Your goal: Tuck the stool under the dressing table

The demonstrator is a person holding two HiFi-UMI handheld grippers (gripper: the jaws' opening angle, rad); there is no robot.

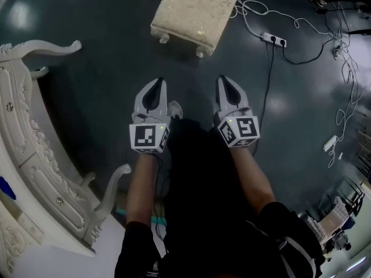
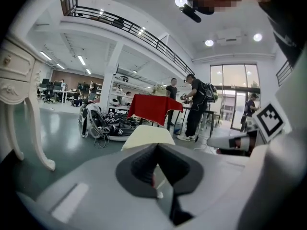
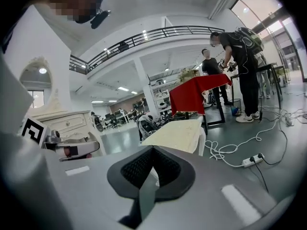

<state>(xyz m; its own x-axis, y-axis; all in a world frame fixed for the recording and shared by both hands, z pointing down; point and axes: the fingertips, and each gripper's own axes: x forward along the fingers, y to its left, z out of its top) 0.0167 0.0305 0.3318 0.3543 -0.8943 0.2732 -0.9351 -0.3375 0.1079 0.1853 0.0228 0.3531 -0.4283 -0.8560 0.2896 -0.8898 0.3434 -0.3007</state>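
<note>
A: Any gap between the jaws of the left gripper (image 1: 157, 86)?
B: None. Pressed together, pinching nothing. Same for the right gripper (image 1: 225, 83): tight and empty.
A: Whereabouts of the stool (image 1: 197, 7)?
B: Straight ahead of both tips, well apart from them, on the dark floor (image 1: 104, 62). Cream patterned cushion on top, short white feet below. Touched by neither gripper.
A: And the dressing table (image 1: 26, 155)?
B: Off to the left of the left gripper, near it but not touching. White, carved, with curved legs and small round drawer knobs.
A: Anything on the other side?
B: Ahead and to the right of the right gripper, a white power strip (image 1: 273, 39) among looping cables (image 1: 301, 22), some of them just beside the stool's right edge.
A: Position of the two grippers themselves?
B: Side by side, near each other, tips aimed toward the stool, with a marker cube (image 1: 149, 138) at the back of each and a bare forearm (image 1: 139, 184) behind.
A: Farther off?
B: Beyond the stool, ahead of both grippers, a draped red cloth (image 3: 199, 92), with people (image 3: 242, 56) standing beside it.
</note>
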